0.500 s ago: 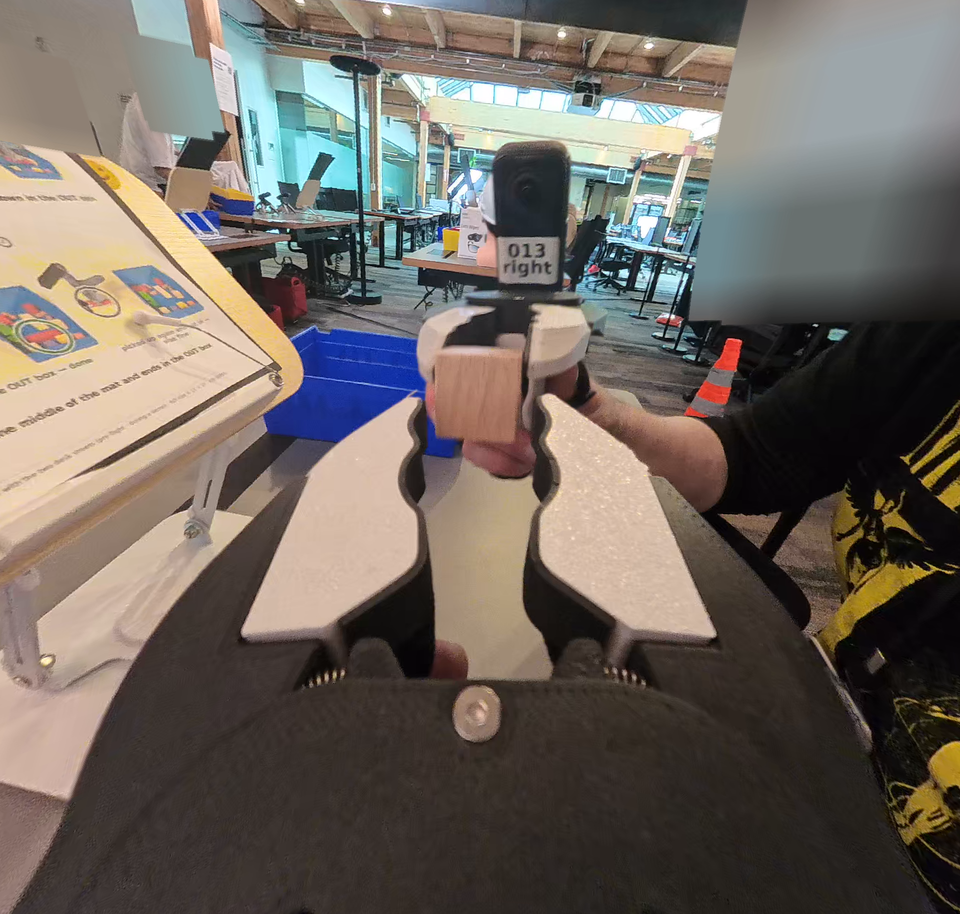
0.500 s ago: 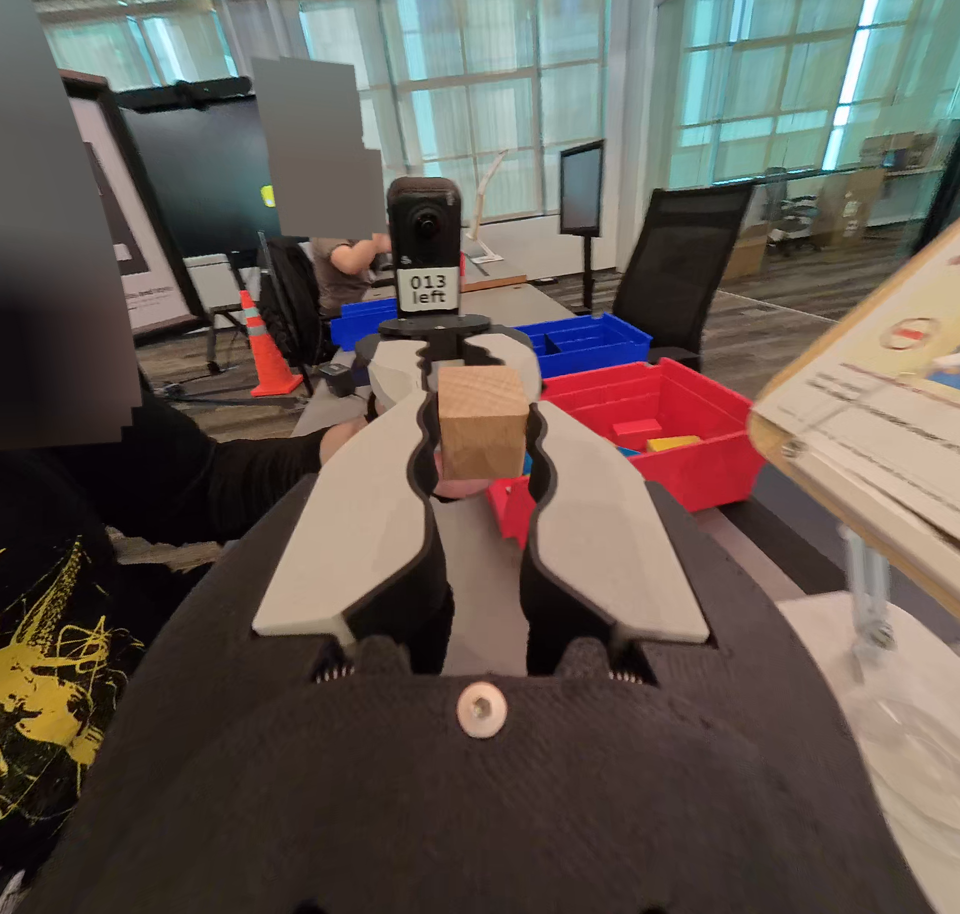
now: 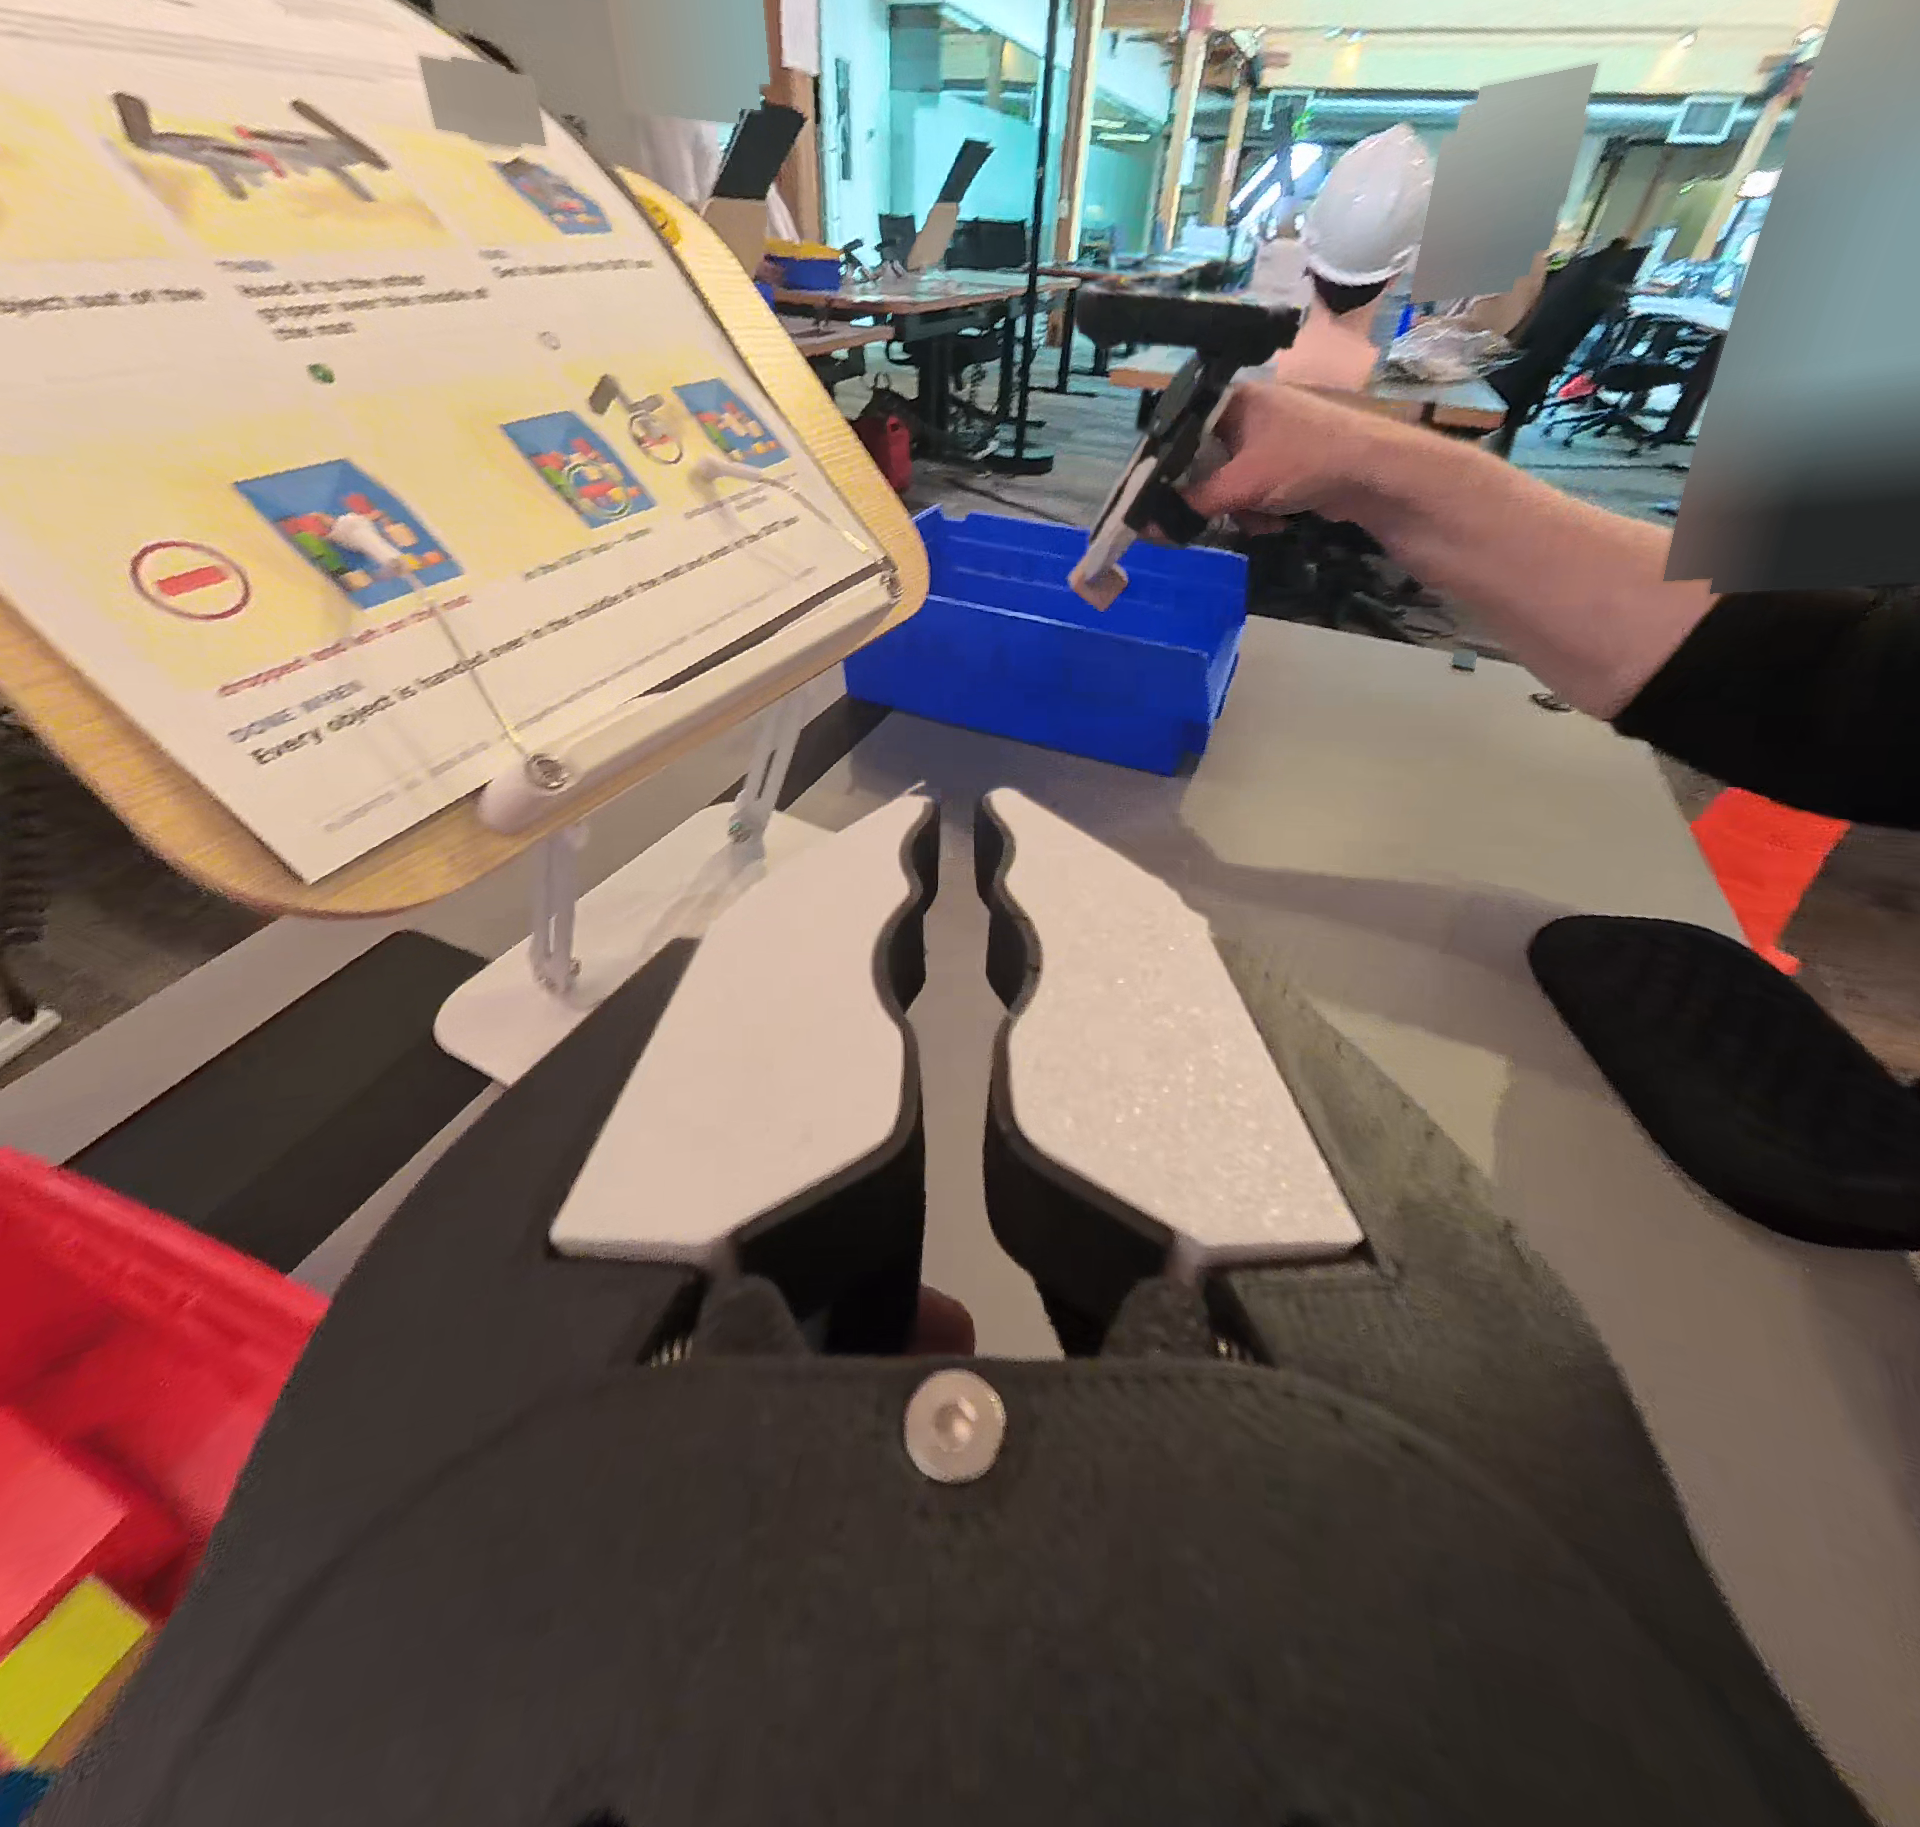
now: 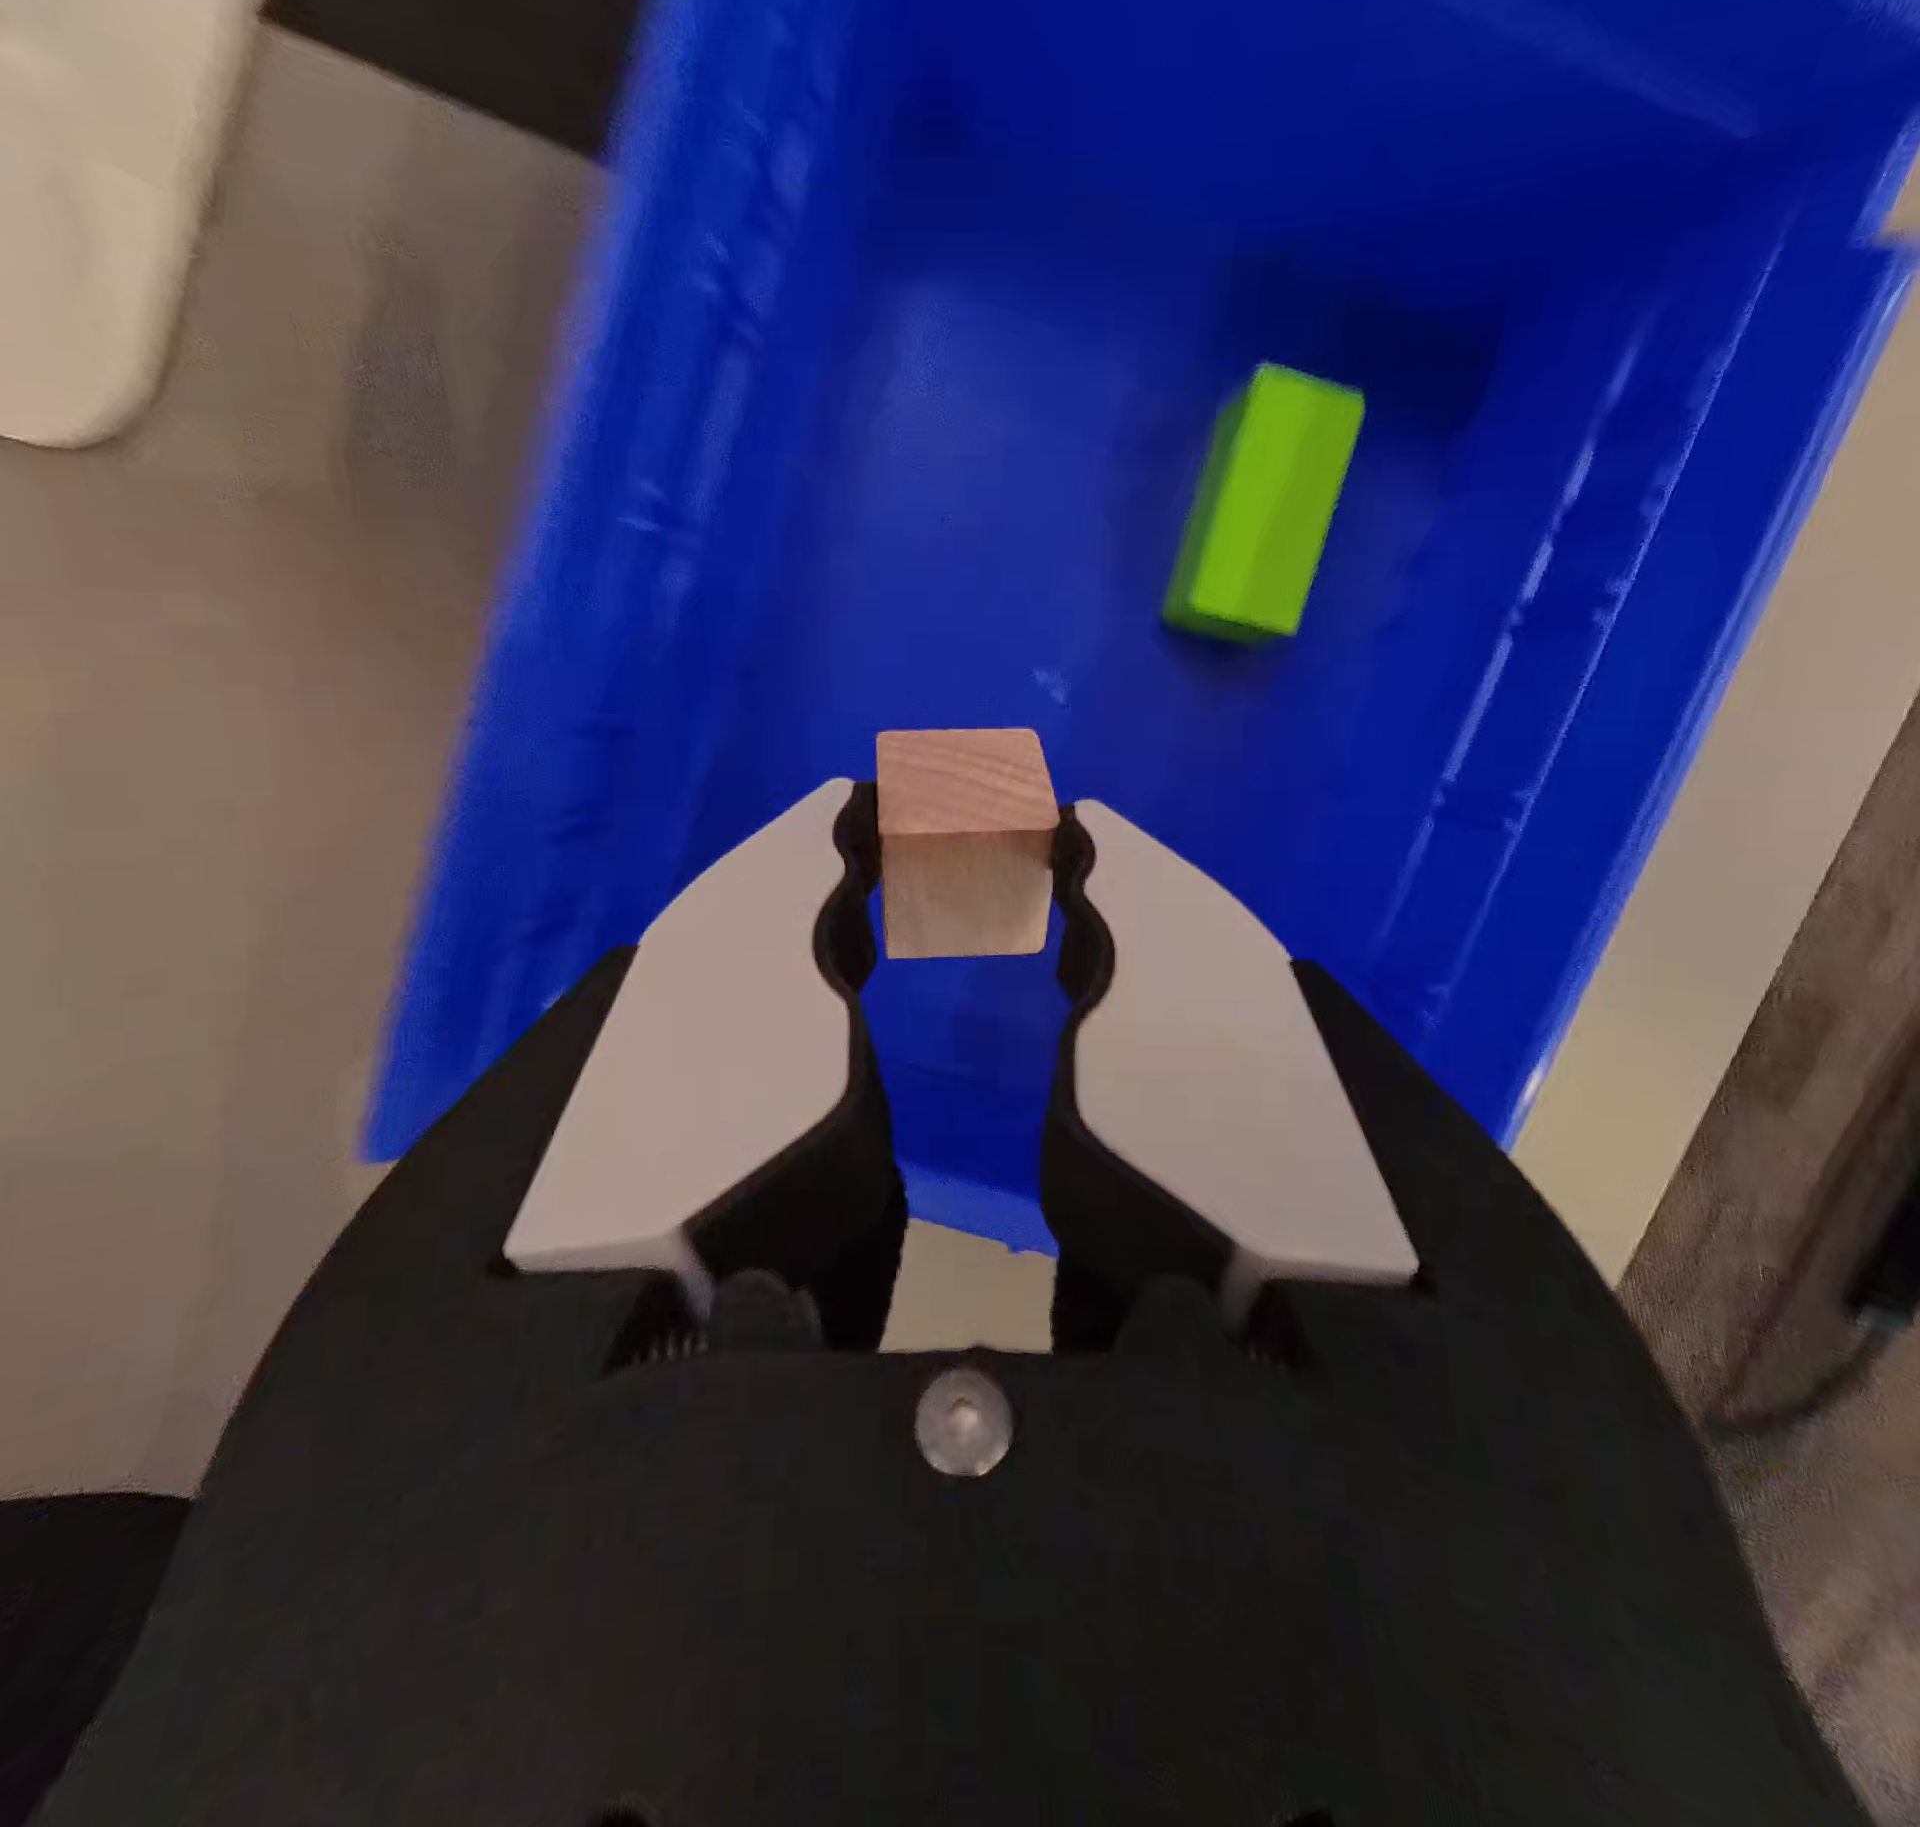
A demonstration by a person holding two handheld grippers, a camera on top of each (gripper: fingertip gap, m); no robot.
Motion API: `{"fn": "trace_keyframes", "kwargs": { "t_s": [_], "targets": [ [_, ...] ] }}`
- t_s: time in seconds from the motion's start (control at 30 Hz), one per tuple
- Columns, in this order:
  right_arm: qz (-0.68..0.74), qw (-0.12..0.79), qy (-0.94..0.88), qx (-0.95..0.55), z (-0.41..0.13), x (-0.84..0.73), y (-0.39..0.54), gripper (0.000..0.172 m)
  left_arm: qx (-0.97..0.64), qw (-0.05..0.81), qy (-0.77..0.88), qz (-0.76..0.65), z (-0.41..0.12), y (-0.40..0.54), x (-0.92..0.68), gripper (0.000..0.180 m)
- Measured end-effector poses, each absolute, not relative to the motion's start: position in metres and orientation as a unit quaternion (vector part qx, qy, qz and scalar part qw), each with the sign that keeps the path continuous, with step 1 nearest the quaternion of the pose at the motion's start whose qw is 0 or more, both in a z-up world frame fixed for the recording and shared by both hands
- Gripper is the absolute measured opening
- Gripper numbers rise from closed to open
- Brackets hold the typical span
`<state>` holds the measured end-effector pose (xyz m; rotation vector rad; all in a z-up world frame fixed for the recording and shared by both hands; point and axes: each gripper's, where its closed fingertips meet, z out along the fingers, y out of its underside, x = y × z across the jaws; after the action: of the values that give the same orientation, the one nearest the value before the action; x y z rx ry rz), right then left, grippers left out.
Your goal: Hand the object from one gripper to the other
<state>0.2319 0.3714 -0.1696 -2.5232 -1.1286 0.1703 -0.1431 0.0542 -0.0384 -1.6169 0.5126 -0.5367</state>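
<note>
My right gripper (image 4: pixel 961 821) is shut on a plain wooden cube (image 4: pixel 961 842); both pads press its sides. It holds the cube above the inside of a blue bin (image 4: pixel 727 427), pointing down. In the left wrist view the right gripper (image 3: pixel 1101 572) shows far off with the cube (image 3: pixel 1103 588) at its tips, over the blue bin (image 3: pixel 1039 665). My left gripper (image 3: pixel 956 811) hangs over the grey table (image 3: pixel 1403 894). Its jaws are almost together with nothing between them.
A green block (image 4: pixel 1262 504) lies on the blue bin's floor. A tilted instruction board (image 3: pixel 416 427) on a white stand is at the left. A red bin (image 3: pixel 104 1362) with a yellow block (image 3: pixel 62 1663) is at the near left. A person's arm (image 3: pixel 1507 572) reaches in from the right. One gripper's finger ends stand about 50 cm off the other's.
The two grippers were face to face at the cube. The right gripper has carried the cube away over the blue bin. The left gripper has drawn back and closed with nothing in it.
</note>
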Motion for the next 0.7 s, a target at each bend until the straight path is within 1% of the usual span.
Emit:
{"fn": "trace_keyframes", "kwargs": {
  "t_s": [0.1,0.23,0.43,0.63,0.67,0.7],
  "targets": [
    [0.027,0.132,-0.38,-0.915,-0.203,0.253,0.39,0.031,-0.725,0.615,0.221,-0.217,-0.05,0.055,-0.148,0.008],
    [-0.011,0.094,-0.374,-0.922,-0.227,0.263,0.405,0.031,-0.748,0.594,0.219,-0.201,-0.066,0.054,-0.154,0.01],
    [-0.016,0.069,-0.359,-0.931,-0.246,0.265,0.418,0.031,-0.76,0.588,0.198,-0.193,-0.075,0.053,-0.165,0.013],
    [-0.023,0.074,-0.356,-0.931,-0.251,0.266,0.428,0.03,-0.769,0.581,0.19,-0.187,-0.083,0.05,-0.17,0.015],
    [-0.031,0.074,-0.358,-0.93,-0.252,0.267,0.429,0.034,-0.771,0.579,0.189,-0.185,-0.084,0.05,-0.171,0.016],
    [-0.037,0.078,-0.357,-0.93,-0.251,0.268,0.43,0.042,-0.773,0.578,0.187,-0.183,-0.085,0.049,-0.173,0.017]
  ]
}}
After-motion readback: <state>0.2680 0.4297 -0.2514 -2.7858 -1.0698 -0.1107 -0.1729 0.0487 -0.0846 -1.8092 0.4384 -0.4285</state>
